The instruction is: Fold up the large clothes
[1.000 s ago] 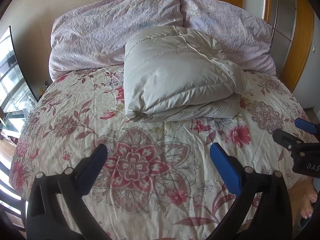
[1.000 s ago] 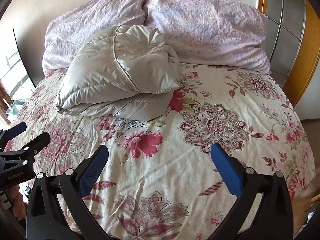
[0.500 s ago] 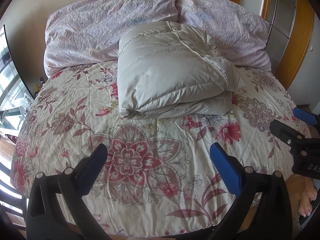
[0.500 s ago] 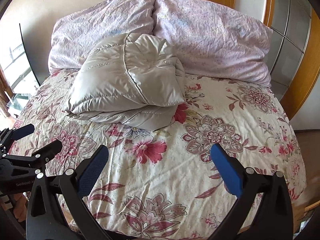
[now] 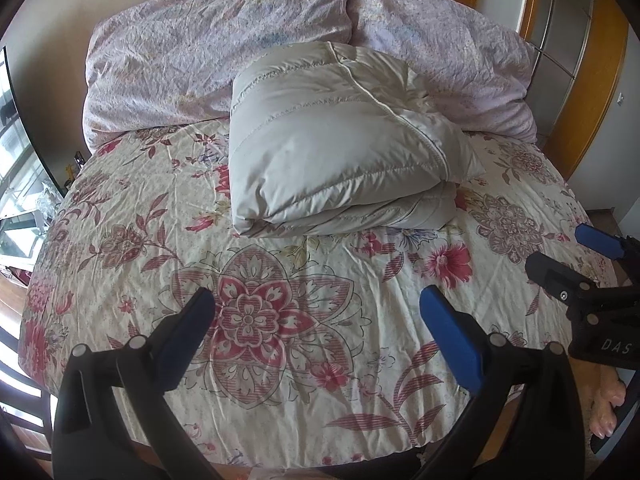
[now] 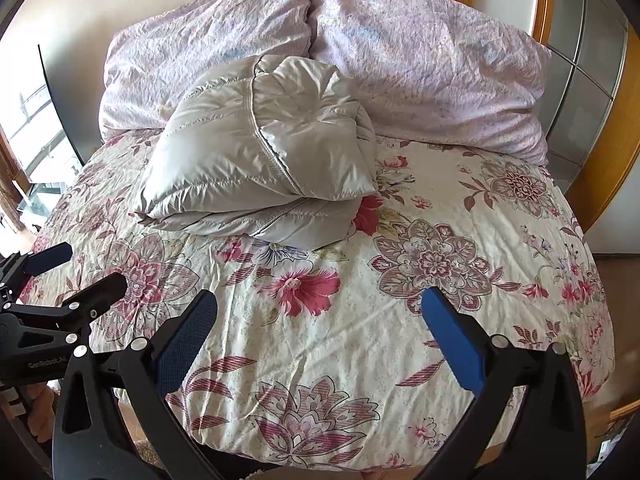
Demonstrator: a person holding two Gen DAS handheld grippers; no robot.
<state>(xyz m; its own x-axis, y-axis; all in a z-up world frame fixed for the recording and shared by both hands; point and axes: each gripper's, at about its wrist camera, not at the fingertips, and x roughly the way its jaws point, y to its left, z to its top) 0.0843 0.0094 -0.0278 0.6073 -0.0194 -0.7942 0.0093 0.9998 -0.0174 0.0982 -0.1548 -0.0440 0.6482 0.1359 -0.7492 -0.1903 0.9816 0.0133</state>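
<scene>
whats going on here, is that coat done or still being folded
A person holds a two-finger tool in each hand at the foot of a bed. The grey puffer jacket lies folded into a bundle on the floral bedspread, up against the two pillows. Neither tool touches it: the left tool and the right tool are both open and empty, held apart from the jacket. The folding looks finished.

Puffer jacket (image 5: 340, 140) glossy quilted cloth; bedspread (image 5: 280, 300) matt, wrinkled.
</scene>
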